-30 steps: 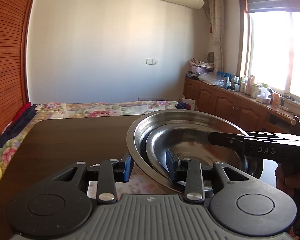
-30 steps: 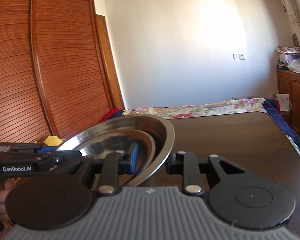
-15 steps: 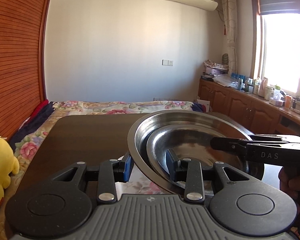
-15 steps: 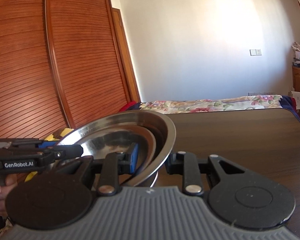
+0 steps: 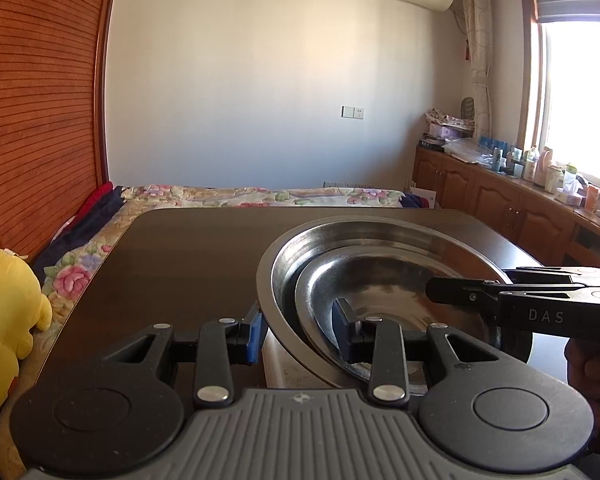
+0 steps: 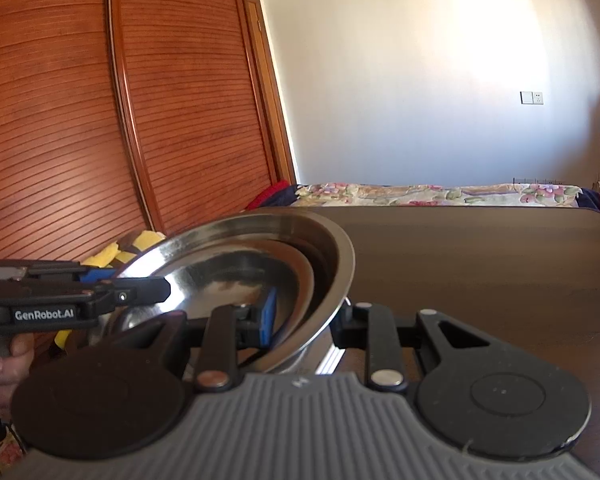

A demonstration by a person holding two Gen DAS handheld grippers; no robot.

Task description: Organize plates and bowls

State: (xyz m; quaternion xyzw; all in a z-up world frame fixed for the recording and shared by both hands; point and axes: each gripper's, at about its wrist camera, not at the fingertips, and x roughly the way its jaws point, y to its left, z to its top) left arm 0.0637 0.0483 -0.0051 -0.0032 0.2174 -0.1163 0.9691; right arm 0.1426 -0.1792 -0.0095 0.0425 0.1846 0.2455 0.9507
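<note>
Two nested steel bowls, a large outer bowl [image 5: 380,236] [image 6: 340,248] with a smaller bowl [image 5: 384,280] [image 6: 236,272] inside, are held between both grippers over the dark table [image 5: 180,264]. My left gripper [image 5: 300,336] is shut on their left rims, one finger inside the smaller bowl and the blue pad outside the large one. My right gripper [image 6: 308,320] is shut on the opposite rims in the same way. Each gripper shows in the other's view: the right gripper [image 5: 460,292] and the left gripper [image 6: 140,292]. The bowls look tilted.
Something pale [image 5: 284,368] lies on the table right under the bowls; I cannot tell what it is. A yellow plush toy [image 5: 8,320] and a floral bed [image 5: 260,194] border the table. A slatted wardrobe [image 6: 80,120] stands at the left, cabinets [image 5: 500,208] at the right.
Both grippers have swung left with the bowls. The wardrobe and the yellow plush toy have come further into view. The grip on the bowls is the same.
</note>
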